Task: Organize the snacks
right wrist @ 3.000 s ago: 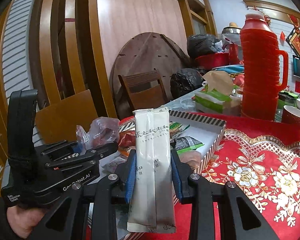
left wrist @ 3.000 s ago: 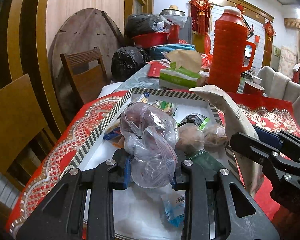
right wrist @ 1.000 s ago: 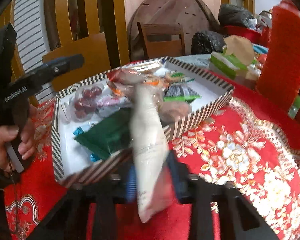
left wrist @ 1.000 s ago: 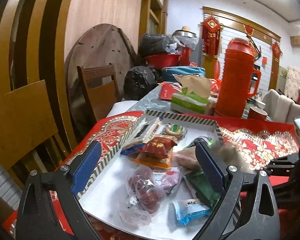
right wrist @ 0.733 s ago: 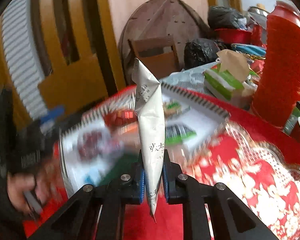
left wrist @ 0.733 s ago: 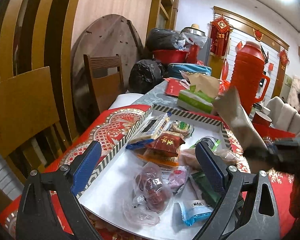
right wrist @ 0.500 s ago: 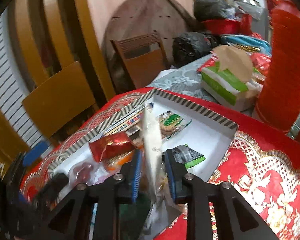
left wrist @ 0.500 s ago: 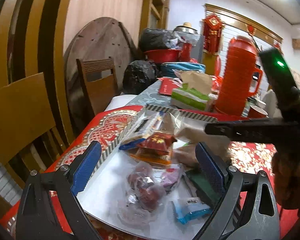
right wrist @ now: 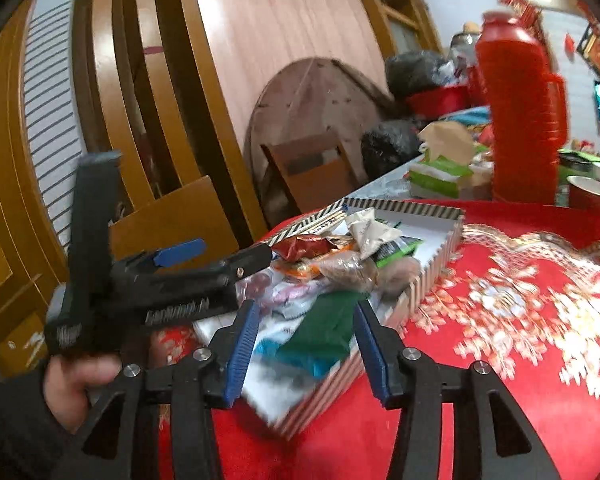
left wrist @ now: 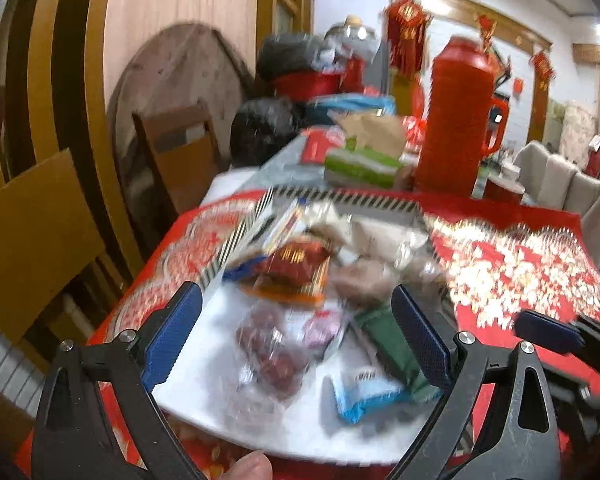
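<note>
A striped-rim tray (right wrist: 440, 264) on the red cloth holds several snacks. Among them are a red packet (right wrist: 308, 246), a green packet (right wrist: 328, 324) and a crumpled white long packet (right wrist: 370, 230) lying on top near the far end. My right gripper (right wrist: 308, 346) hovers at the tray's near corner, its jaws opening with nothing between them. In the left wrist view, my left gripper (left wrist: 296, 334) stands wide open over the tray (left wrist: 364, 200), above a bag of dark red fruit (left wrist: 272, 348) and a blue packet (left wrist: 364, 394). It touches neither.
A tall red thermos (right wrist: 524, 120), a green tissue box (right wrist: 440, 176) and a red cup (right wrist: 588, 194) stand behind the tray. Wooden chairs (left wrist: 176, 160) line the table's left side. Patterned red cloth (right wrist: 520, 320) stretches to the right of the tray.
My right gripper carried the white packet over the tray, let it go there and drew back to the near corner. The left gripper stayed open over the tray.
</note>
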